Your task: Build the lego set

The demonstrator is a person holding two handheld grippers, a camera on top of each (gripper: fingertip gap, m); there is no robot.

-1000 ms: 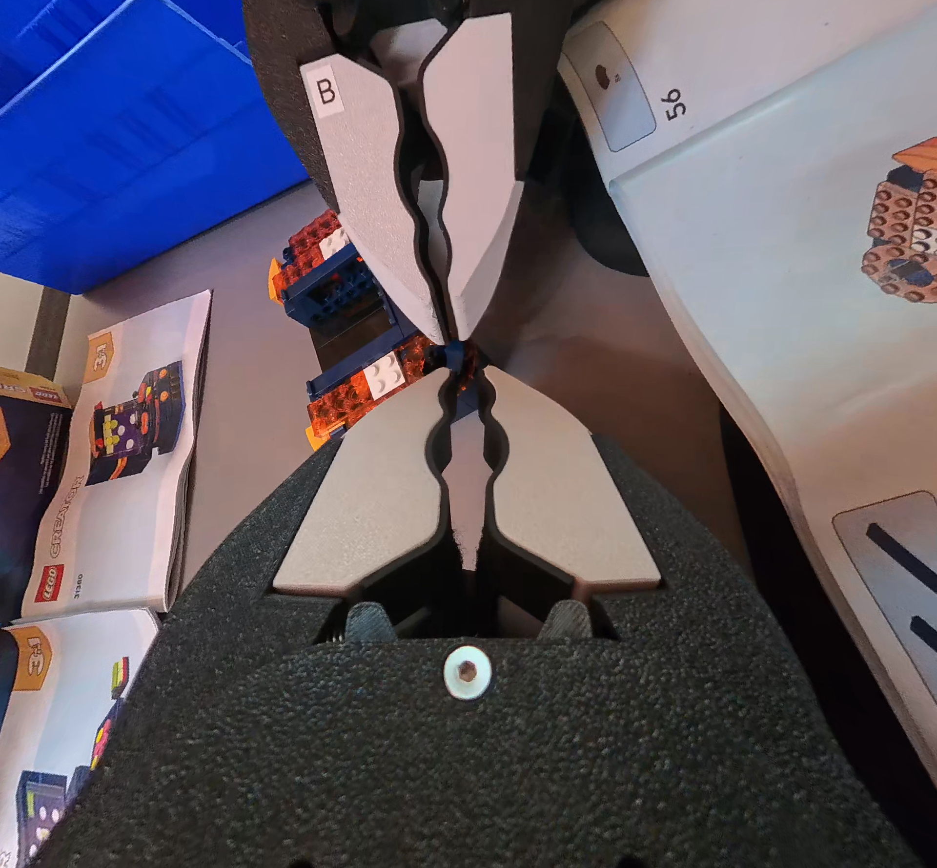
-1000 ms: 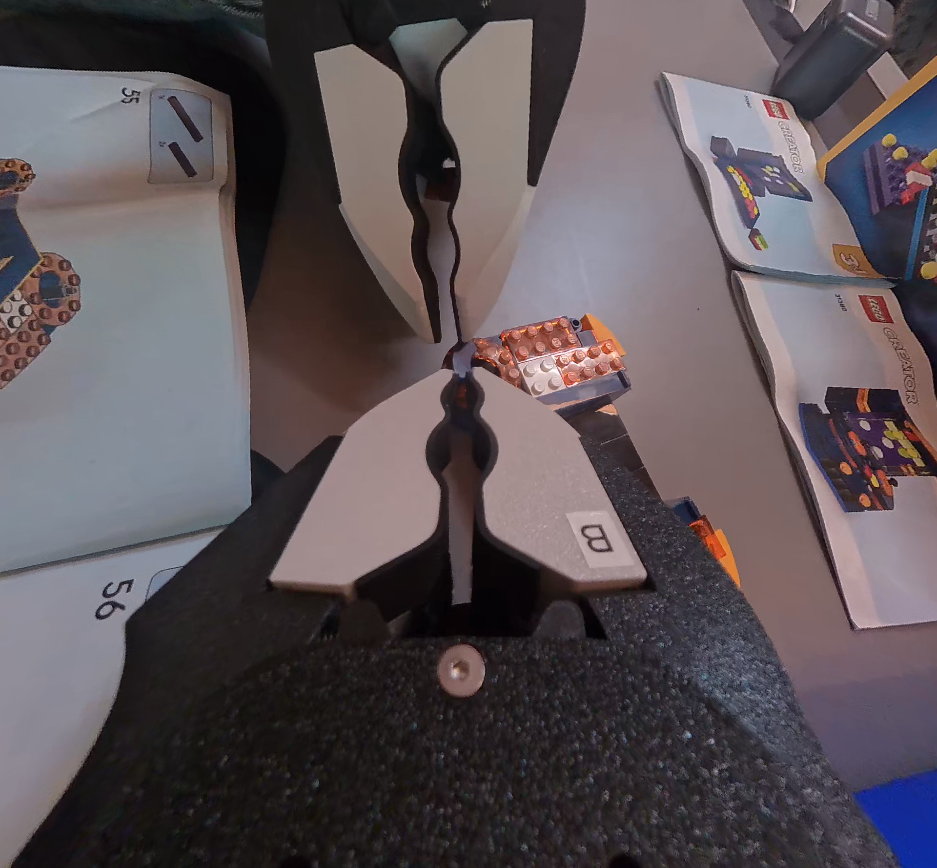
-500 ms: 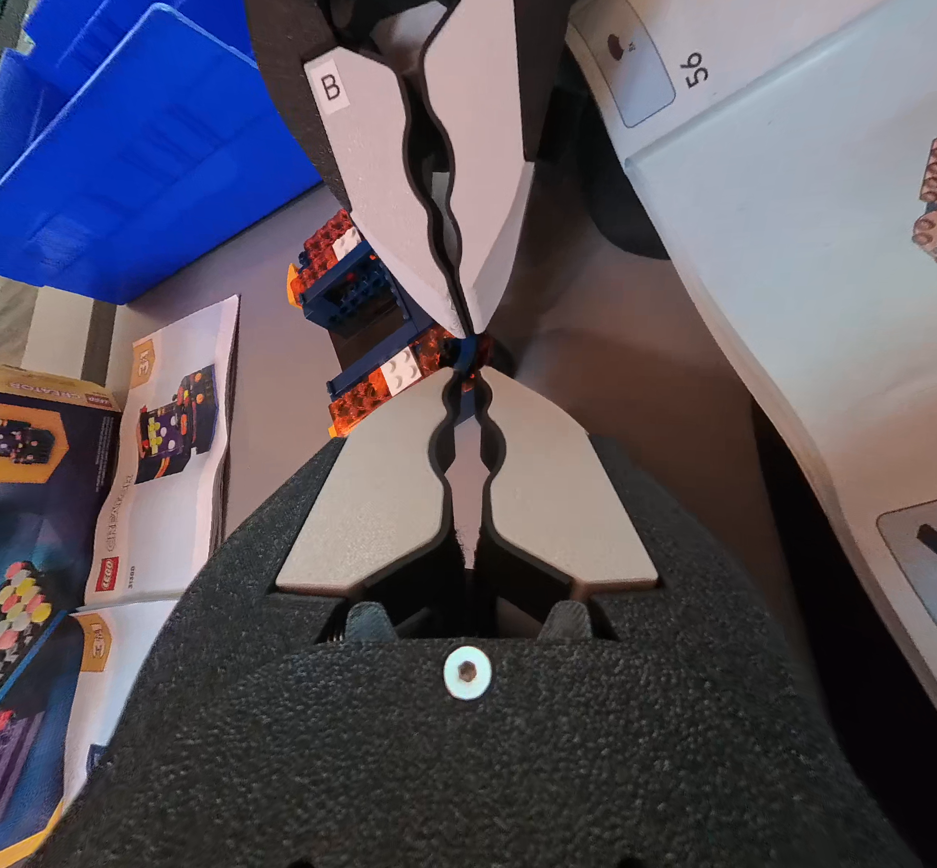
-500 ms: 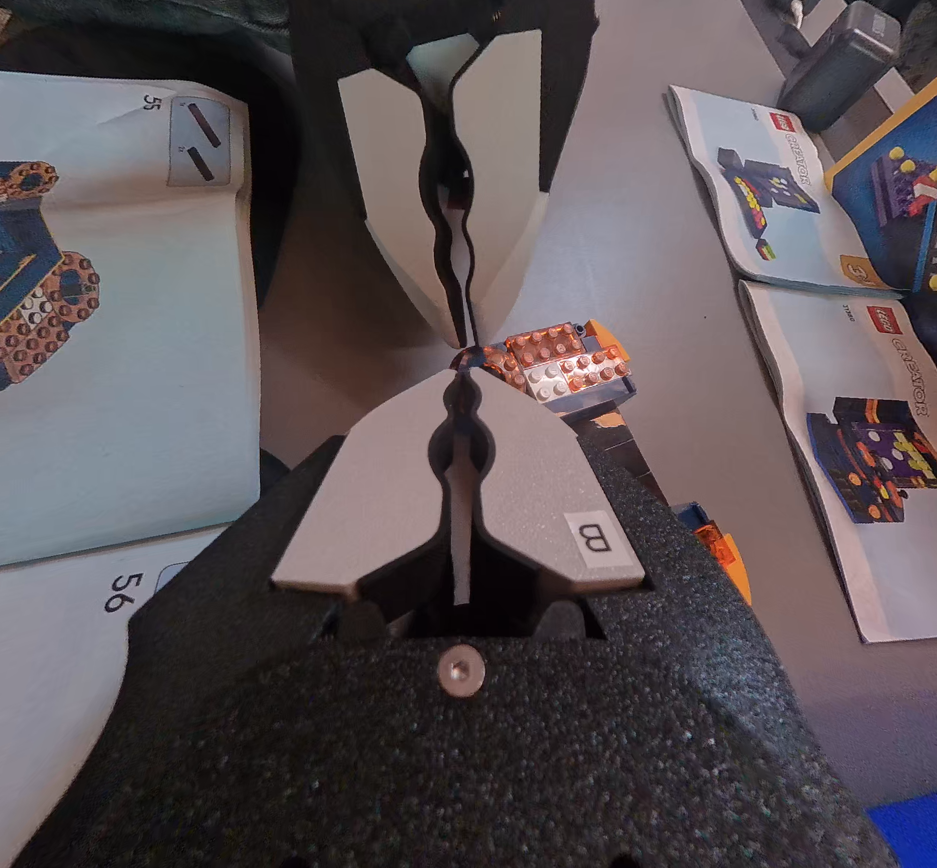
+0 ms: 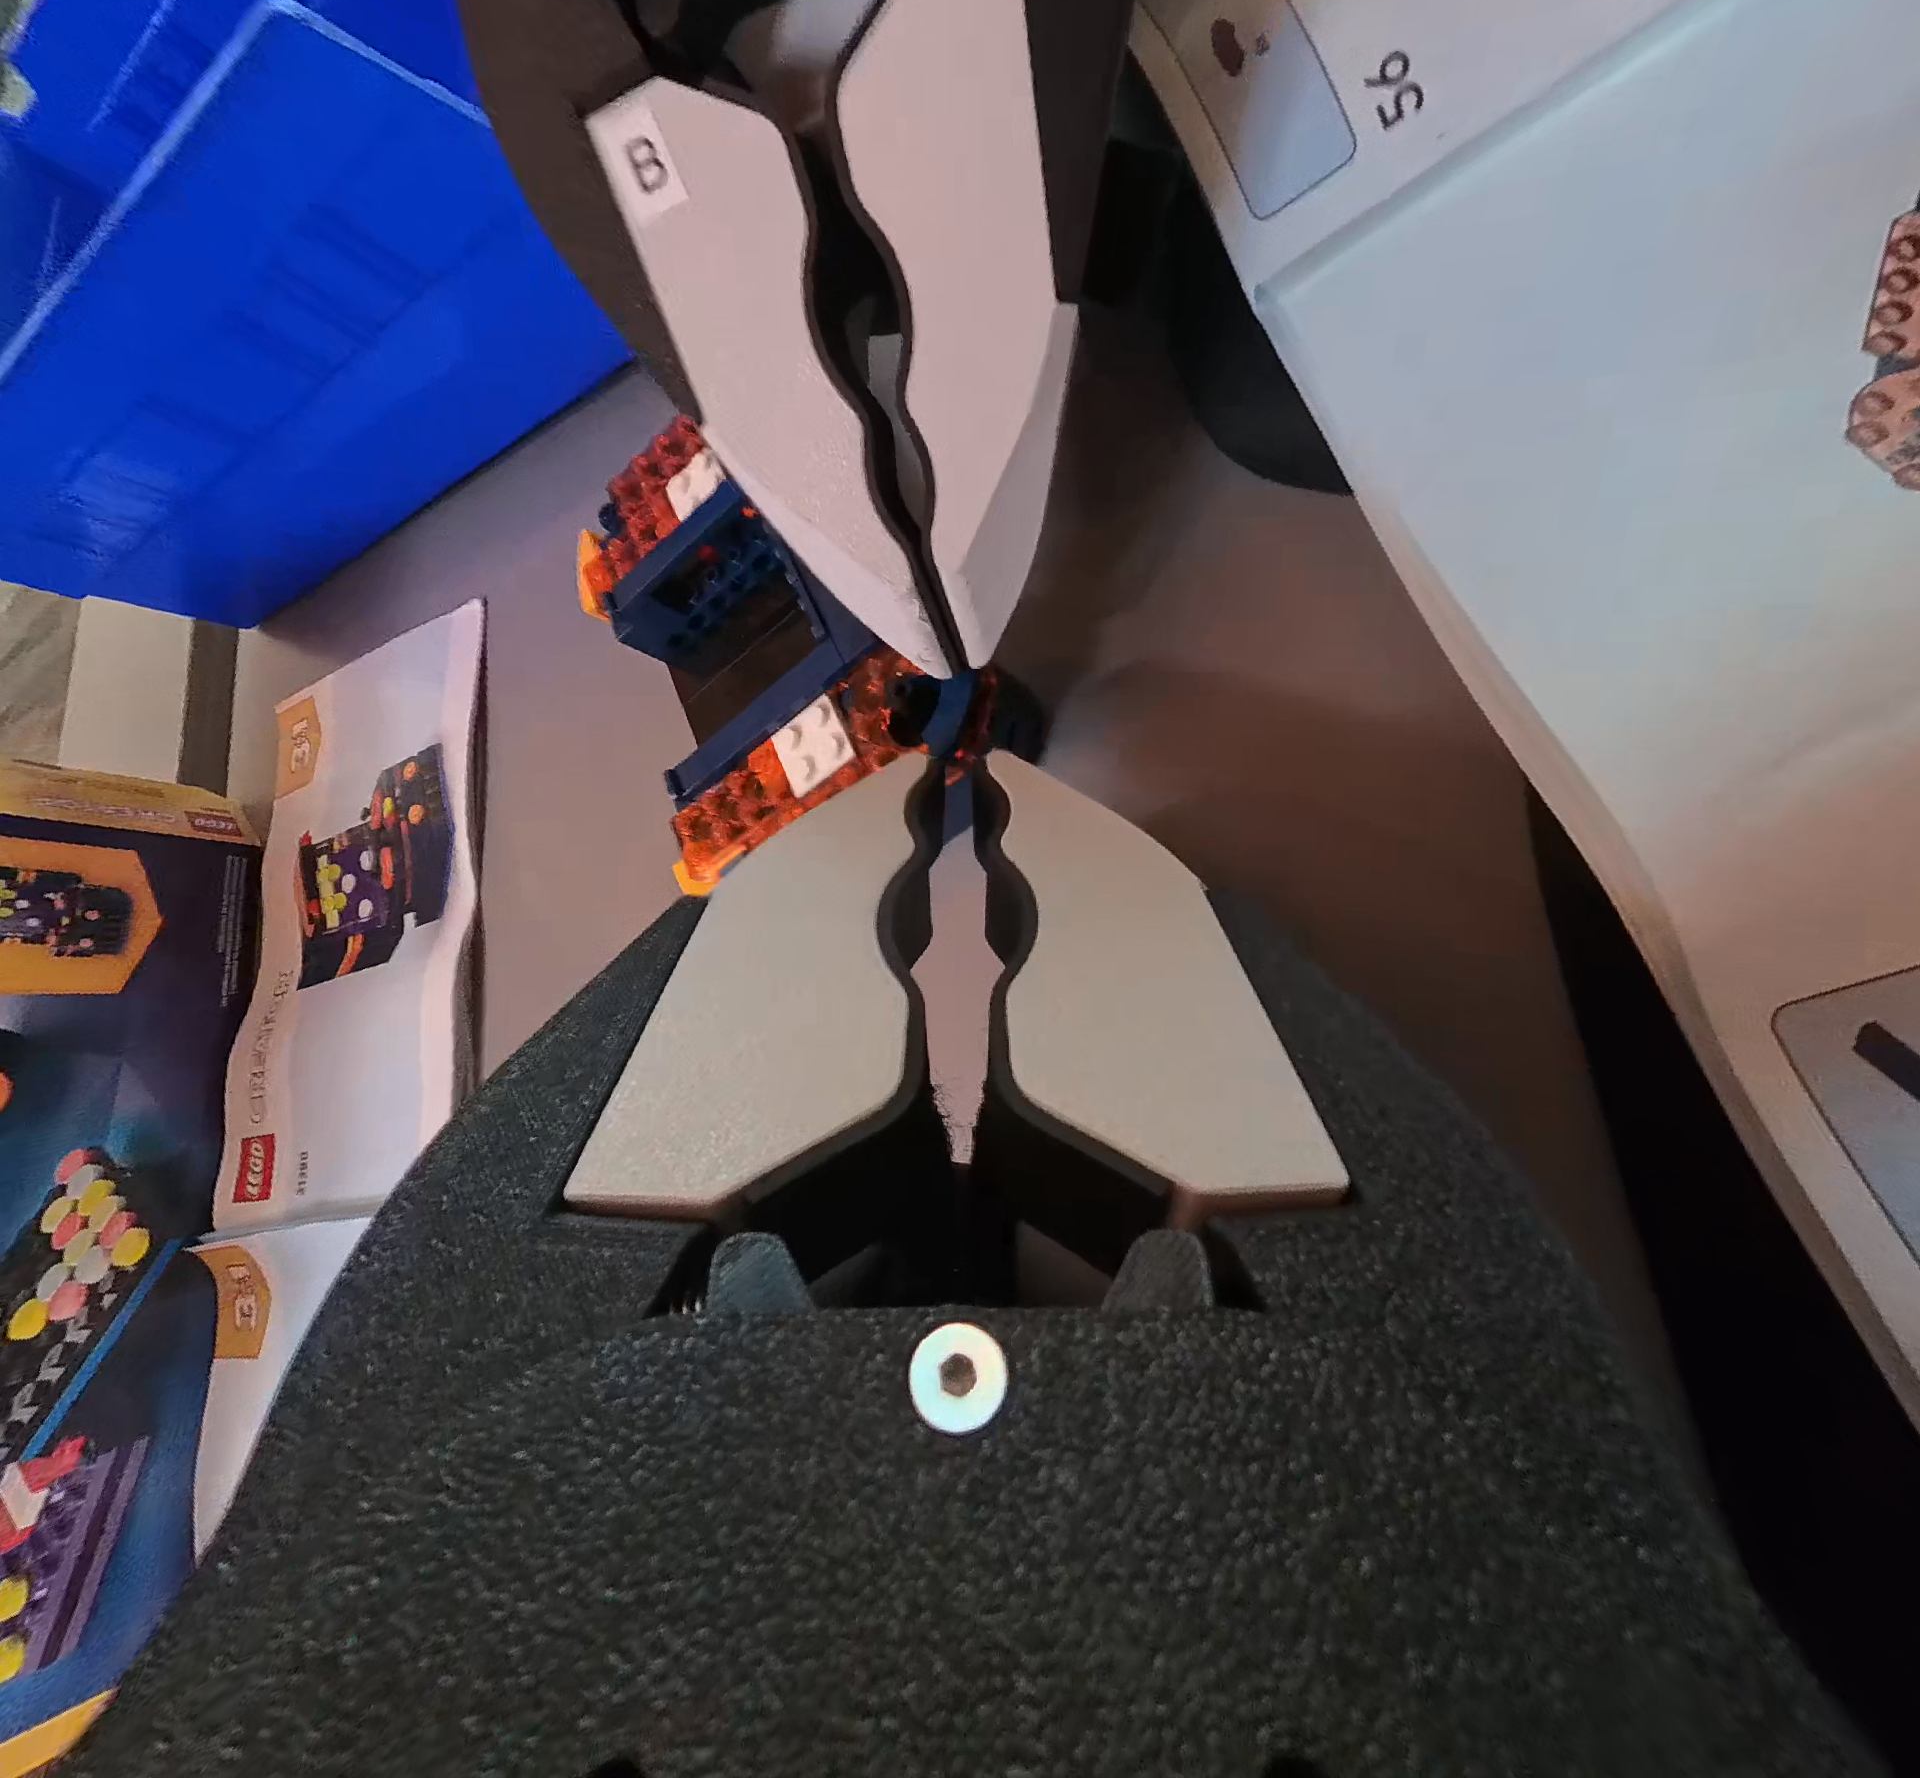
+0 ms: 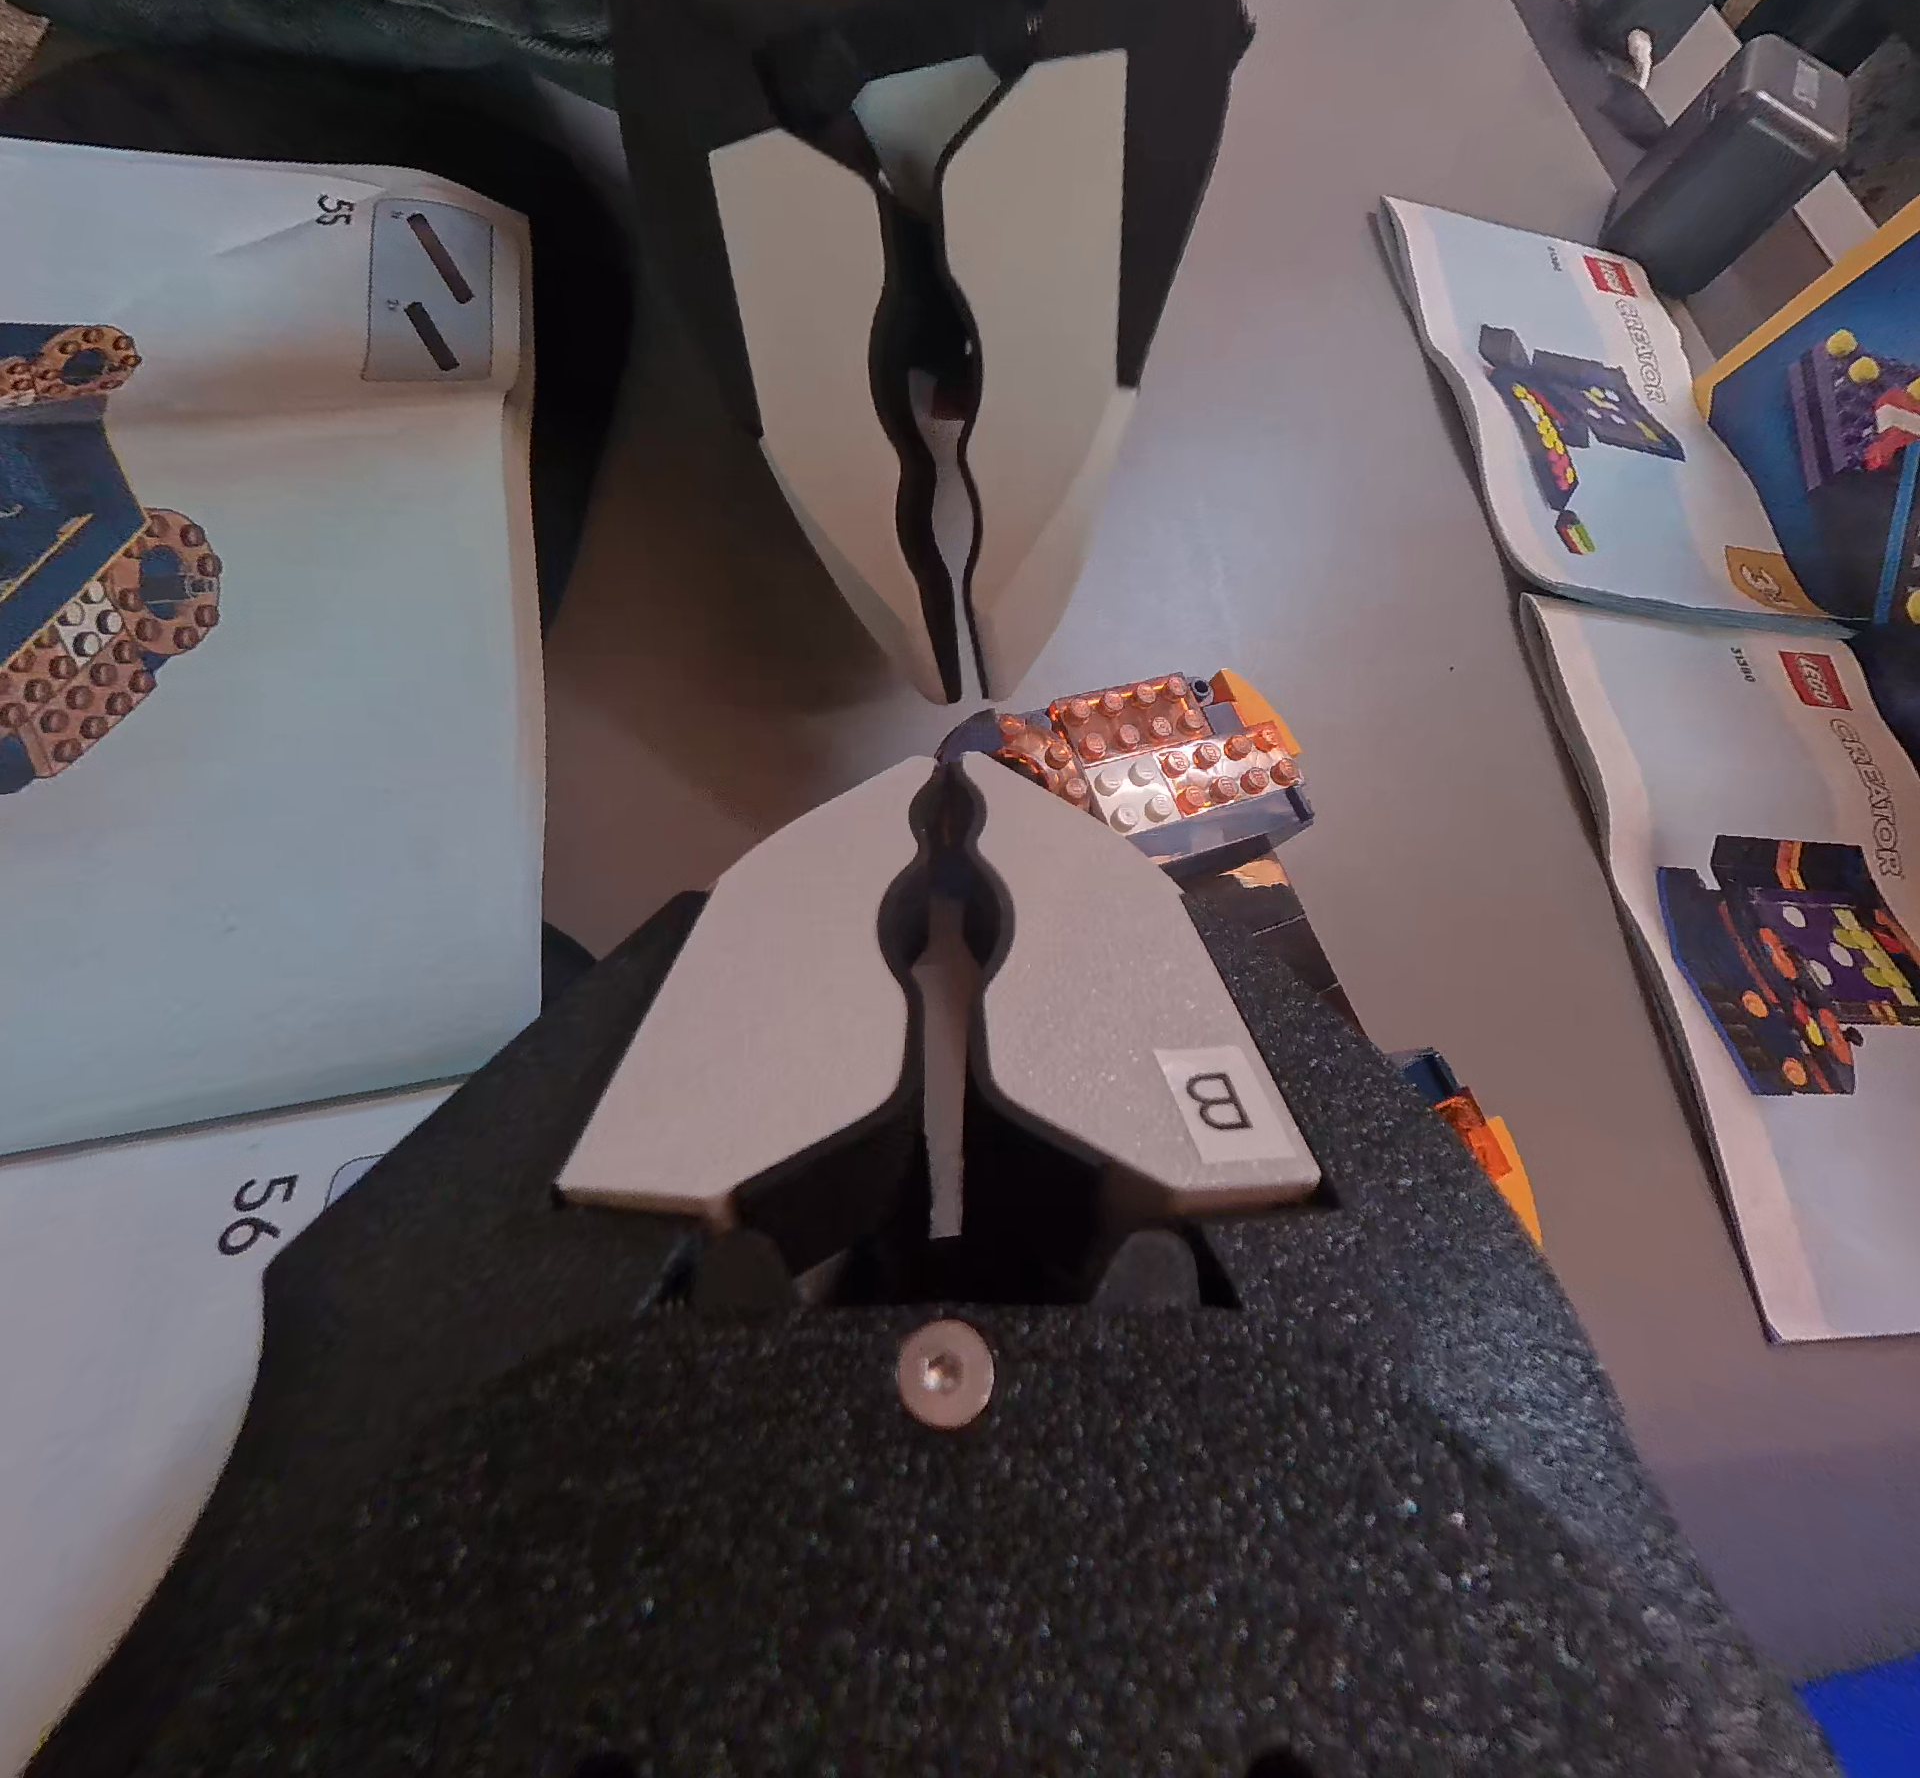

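Over on the left, blue bins [image 5: 260, 253] stand at the back of the grey counter [image 5: 561, 793], with closed booklets [image 5: 353, 918] and the set's box [image 5: 94, 897] in front of them. Next along sits the model [image 5: 748, 689], a dark blue frame with orange studded plates and a few white ones, seemingly resting on the counter, though its underside is hidden.

At the model's near corner the two tools meet tip to tip. The left gripper [image 5: 961, 772] has its jaws drawn almost together, and at their tips sits something small, dark blue and orange; I cannot tell whether it is pinched or merely touched. The right gripper [image 6: 951, 767] comes in from the opposite side, its jaws likewise nearly closed on that same corner, beside a round orange piece; again the grip itself is hidden. Each tool is held low and tilted down toward the counter, pointing straight at the other.

To my eye the step in hand is seating a small part on the corner of the model, one tool steadying while the other presses. The next move calls for a firm, square push without shifting the model sideways.

Furthest right lies the open instruction book [image 5: 1558, 378], its pages showing the build.
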